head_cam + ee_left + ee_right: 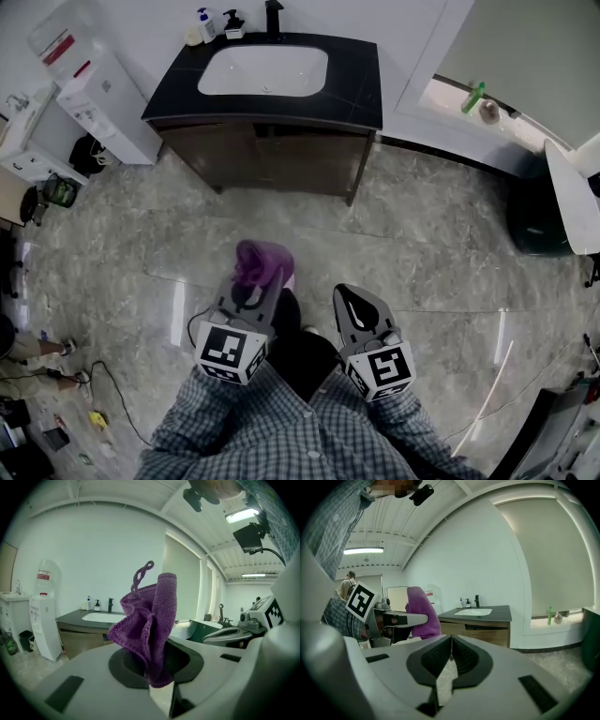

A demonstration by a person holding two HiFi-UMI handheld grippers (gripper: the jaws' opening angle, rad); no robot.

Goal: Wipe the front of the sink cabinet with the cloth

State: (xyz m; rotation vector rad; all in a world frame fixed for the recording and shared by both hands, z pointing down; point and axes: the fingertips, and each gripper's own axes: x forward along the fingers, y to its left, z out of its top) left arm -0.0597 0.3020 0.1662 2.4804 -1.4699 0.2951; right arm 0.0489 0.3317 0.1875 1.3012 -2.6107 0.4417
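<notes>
Two handheld grippers hover above the grey marble floor (422, 253), well apart from the dark wooden sink cabinet (272, 157). The left gripper (254, 285) has its jaws clamped on a crumpled purple cloth (262, 261) that sticks up between them. The right gripper (345, 294) has its jaws pressed together, holding nothing.

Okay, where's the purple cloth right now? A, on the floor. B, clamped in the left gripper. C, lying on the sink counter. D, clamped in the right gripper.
B: the left gripper view shows the purple cloth bunched up between the jaws of the left gripper, while the right gripper is shut on nothing.
</notes>
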